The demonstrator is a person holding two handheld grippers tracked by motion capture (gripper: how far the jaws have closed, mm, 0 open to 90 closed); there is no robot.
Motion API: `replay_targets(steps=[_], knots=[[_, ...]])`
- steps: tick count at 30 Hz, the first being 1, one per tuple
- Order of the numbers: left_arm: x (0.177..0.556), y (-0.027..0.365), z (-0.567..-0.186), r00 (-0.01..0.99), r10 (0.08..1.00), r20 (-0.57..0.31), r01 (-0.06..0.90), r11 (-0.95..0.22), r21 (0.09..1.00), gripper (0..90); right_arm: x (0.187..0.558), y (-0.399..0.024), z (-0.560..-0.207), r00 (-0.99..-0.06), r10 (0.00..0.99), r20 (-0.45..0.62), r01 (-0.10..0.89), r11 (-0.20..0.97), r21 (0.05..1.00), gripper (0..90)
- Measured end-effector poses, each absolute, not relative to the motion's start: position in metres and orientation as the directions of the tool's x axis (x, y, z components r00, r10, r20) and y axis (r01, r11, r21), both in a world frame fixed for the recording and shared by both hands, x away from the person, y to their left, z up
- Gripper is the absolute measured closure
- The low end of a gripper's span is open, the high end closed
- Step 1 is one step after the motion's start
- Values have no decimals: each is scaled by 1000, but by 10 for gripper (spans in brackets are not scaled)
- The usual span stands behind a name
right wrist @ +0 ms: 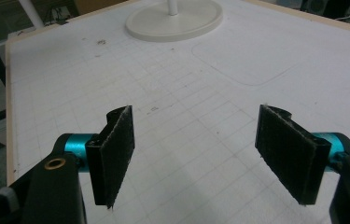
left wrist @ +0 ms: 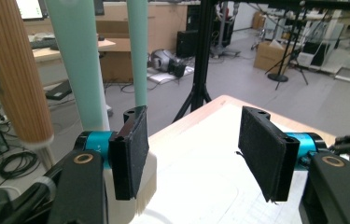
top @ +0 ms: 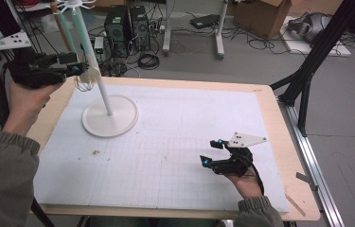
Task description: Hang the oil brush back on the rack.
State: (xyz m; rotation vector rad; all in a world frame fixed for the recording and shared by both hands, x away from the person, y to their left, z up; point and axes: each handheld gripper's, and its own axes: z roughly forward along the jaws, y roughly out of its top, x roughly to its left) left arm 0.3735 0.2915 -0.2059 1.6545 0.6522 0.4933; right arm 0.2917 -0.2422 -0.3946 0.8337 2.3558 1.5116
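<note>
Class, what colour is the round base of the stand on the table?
Cream white: the round base shows best in the high view.

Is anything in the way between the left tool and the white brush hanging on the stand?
No, nothing that I can see. The left tool is open, and the white brush hangs right beside one of its pads, from the stand.

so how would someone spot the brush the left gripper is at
Find the white stand at the table's far left. Brushes hang from its top beside the left gripper. Two have mint handles; the white-headed brush is the mint one nearer the pole, and the third has a wooden handle.
</note>
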Motion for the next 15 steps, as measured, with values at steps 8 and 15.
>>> replay_targets(steps=[8,15], knots=[[360,292,-221,745,667,-14,152,-149,977,329,293,-245,-393,-795,597,105,342,298,891,261],[349,294,-232,750,661,-2,158,-176,972,280,295,-246,-394,-785,610,104,352,301,887,255]])
